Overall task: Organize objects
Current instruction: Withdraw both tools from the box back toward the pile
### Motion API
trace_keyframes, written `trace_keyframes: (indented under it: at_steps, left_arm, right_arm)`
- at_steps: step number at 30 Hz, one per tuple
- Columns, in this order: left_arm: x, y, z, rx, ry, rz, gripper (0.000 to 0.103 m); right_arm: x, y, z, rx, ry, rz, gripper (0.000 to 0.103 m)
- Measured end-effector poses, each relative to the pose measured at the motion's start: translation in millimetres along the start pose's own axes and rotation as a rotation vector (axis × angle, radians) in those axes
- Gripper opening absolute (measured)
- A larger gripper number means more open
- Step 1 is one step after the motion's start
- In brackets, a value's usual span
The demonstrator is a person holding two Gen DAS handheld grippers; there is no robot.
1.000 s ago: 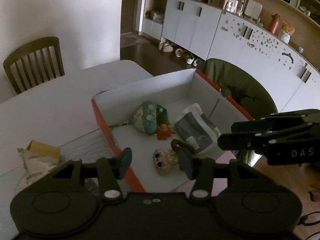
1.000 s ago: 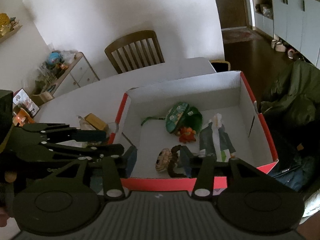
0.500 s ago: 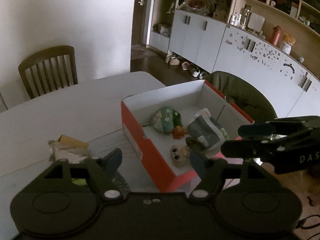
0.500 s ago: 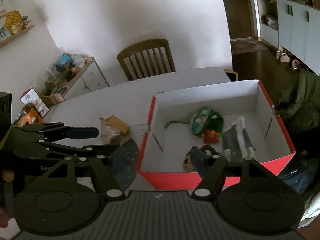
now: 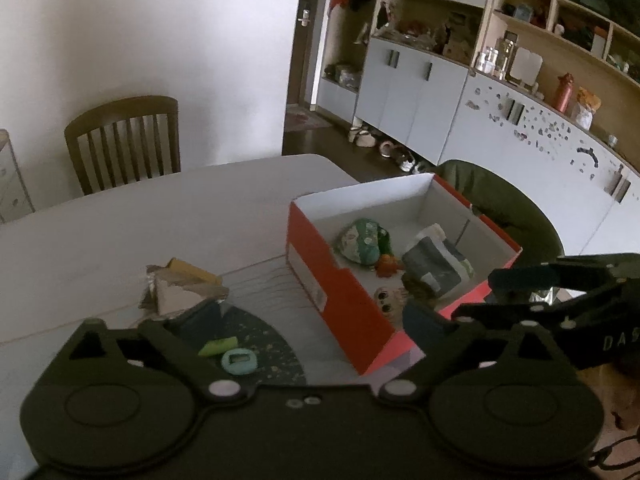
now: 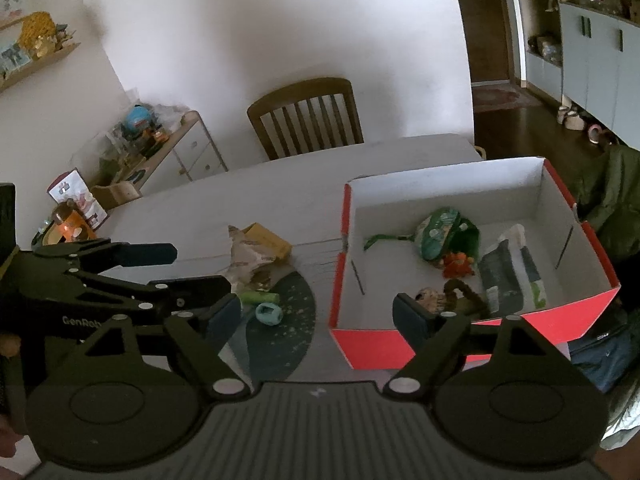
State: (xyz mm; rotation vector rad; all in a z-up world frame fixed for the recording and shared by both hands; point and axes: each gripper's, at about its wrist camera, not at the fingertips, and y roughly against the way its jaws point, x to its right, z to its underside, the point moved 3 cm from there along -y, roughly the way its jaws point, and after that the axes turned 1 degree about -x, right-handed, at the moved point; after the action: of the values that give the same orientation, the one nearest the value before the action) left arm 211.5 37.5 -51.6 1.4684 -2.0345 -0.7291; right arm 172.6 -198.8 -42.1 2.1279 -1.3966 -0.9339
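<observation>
A red box [image 5: 348, 296] with a white inside [image 6: 440, 188] stands on the white table. In it lie a green pouch [image 5: 362, 240] [image 6: 436, 232], a small orange toy [image 5: 389, 266] [image 6: 456, 263], a grey-and-white packet [image 5: 436, 264] [image 6: 508, 276] and a round doll-face toy [image 5: 386, 300] [image 6: 430, 296]. My left gripper [image 5: 314, 320] [image 6: 182, 268] hovers before the box's near-left corner, its jaws opening, with nothing held. My right gripper [image 6: 318, 316] [image 5: 496, 294] hangs beside it, its jaws also opening and empty.
Left of the box a dark round mat [image 5: 260, 340] [image 6: 280, 320] carries a teal piece [image 5: 239, 361] [image 6: 267, 314] and a green piece [image 5: 218, 346] [image 6: 258, 297]. Behind it lie a crumpled wrapper [image 5: 180, 296] and a yellow box [image 6: 268, 240]. A wooden chair [image 6: 304, 120] stands at the far side.
Both grippers have drawn back from over the box and spread their jaws wider. The mat with its small pieces has come into view. The toys in the box lie as before.
</observation>
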Motion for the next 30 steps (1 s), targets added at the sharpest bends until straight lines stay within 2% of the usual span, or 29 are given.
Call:
trace_keyframes:
  at_steps: [9,20,26,30]
  left_arm:
    - [-33.0,8.8,12.7,0.015,0.030,-0.045,0.102]
    - [-80.3,10.6,33.5,0.003,0.078,-0.094,0.102]
    - [-104.9,-1.9,45.2,-0.031,0.089,-0.126,0.102]
    - [-116.2,-17.6,52.9,-0.061,0.120,-0.127,0.102]
  right_arm:
    - [-25.8,-12.1,5.4,-0.014,0.016,-0.010,0.083]
    - [-51.3,-31.5,10.6,-0.016,0.063,0.027,0.083]
    - [-58.2,-52.3,13.1,-0.086,0.067,0.001,0.083]
    - [-68.1,-72.0,17.0,-0.118,0.126,0.023,0.083]
